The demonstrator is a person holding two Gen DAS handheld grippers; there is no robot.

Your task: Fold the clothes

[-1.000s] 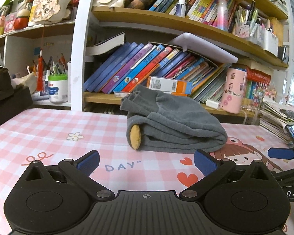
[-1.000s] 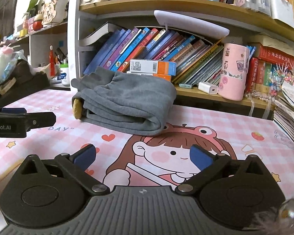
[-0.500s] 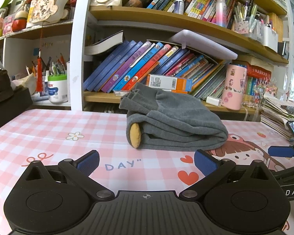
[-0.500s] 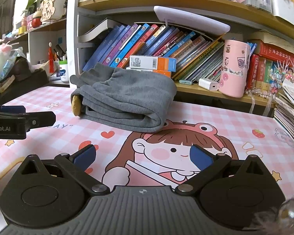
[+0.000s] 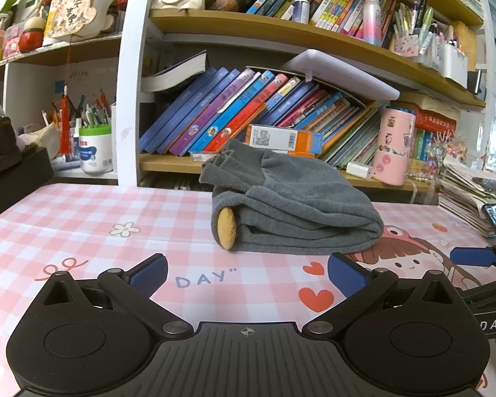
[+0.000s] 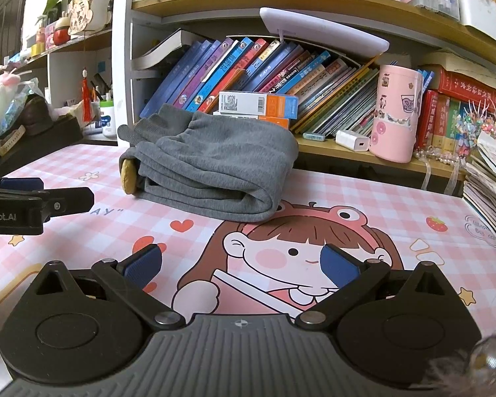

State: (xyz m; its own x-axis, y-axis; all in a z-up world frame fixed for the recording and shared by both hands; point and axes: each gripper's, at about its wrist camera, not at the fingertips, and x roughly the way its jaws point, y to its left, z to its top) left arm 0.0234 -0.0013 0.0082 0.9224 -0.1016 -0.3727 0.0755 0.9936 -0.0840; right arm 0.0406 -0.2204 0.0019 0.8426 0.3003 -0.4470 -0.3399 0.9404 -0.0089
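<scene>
Since the earlier frames we see little change: both grippers have eased slightly toward the garment, which sits a touch larger in each view, and the garment itself has not shifted.

The folded grey knit garment point(image 5: 297, 211) lies in a thick bundle on the pink checked tablecloth with cartoon print point(image 5: 82, 225), straight ahead of the left gripper point(image 5: 246, 269) and well beyond its fingertips. A tan oval patch point(image 5: 226, 228) shows at the bundle's left end, and the ribbed cuffs stick up at the back. Our left gripper's jaws stand wide apart, with nothing between the blue pads point(image 5: 148, 269); only the word "DAY" printed on the cloth lies in the gap.

In the right wrist view, the same garment point(image 6: 211, 172) sits ahead and to the left of the right gripper point(image 6: 241, 266), clear of its fingertips. These jaws are also spread wide and hold nothing; the printed cartoon girl with a frog hat point(image 6: 294, 248) fills the cloth between and just ahead of them. The left gripper's black arm point(image 6: 36, 205) reaches in from the left edge, near the garment's left end but apart from it.

Behind the garment, past both sets of jaws, stands the wooden bookshelf of leaning coloured books point(image 5: 248, 112), with a pink cylindrical tin point(image 5: 393, 147) on its lower shelf to the right.
</scene>
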